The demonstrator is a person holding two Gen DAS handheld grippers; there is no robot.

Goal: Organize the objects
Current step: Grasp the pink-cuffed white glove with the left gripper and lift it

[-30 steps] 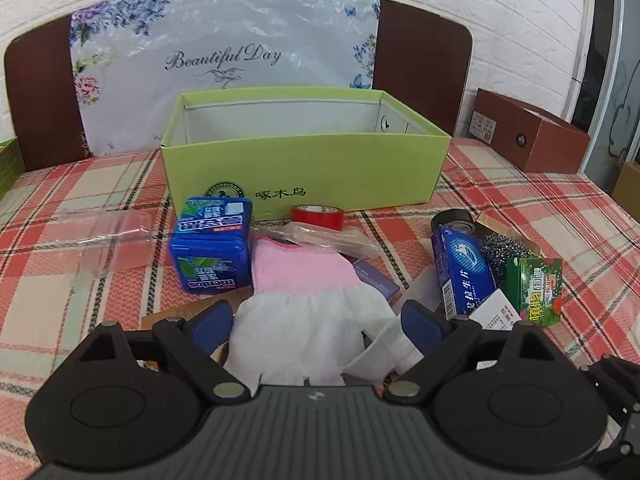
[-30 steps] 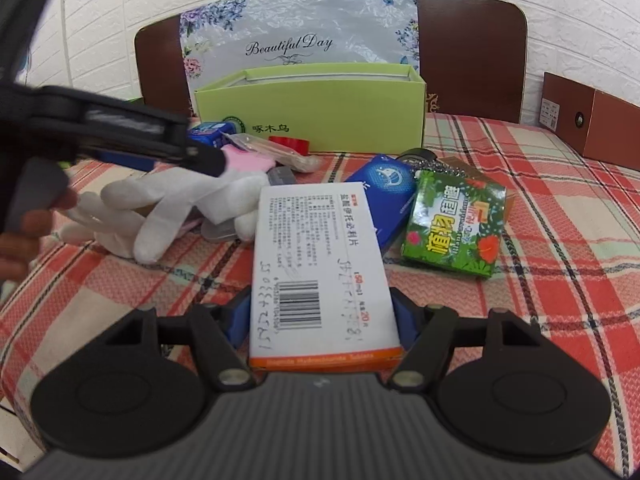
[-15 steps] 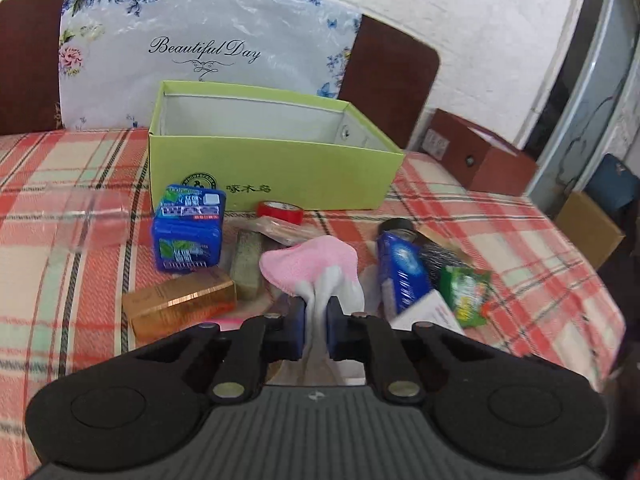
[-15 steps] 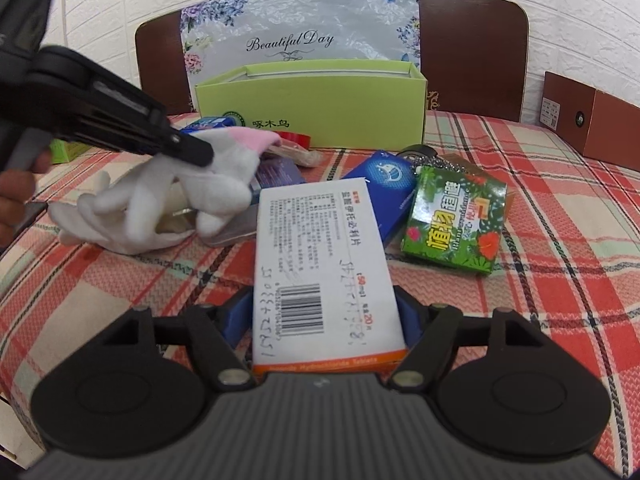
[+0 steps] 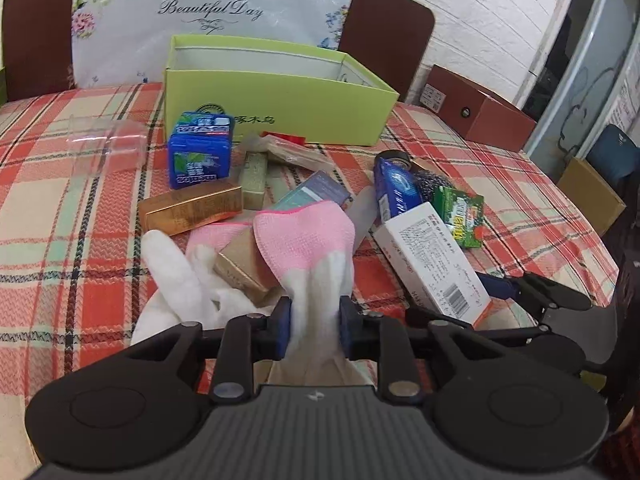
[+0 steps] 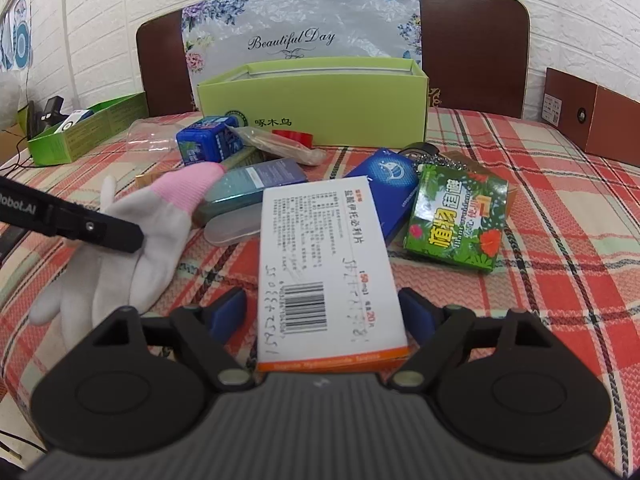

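Left wrist: white glove [image 5: 316, 264], pink cuff

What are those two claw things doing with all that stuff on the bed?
A person is tidying up. The left gripper is pinching a white and pink glove. The right gripper sits open around a white medicine box without squeezing it. Other small boxes lie on the checked cloth, and the green box behind is open.

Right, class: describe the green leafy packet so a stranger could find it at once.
Start at the big lime-green box at the back of the plaid cloth. Come forward and right, past the blue packet: the green leafy packet alone shows red flowers and yellow lettering.
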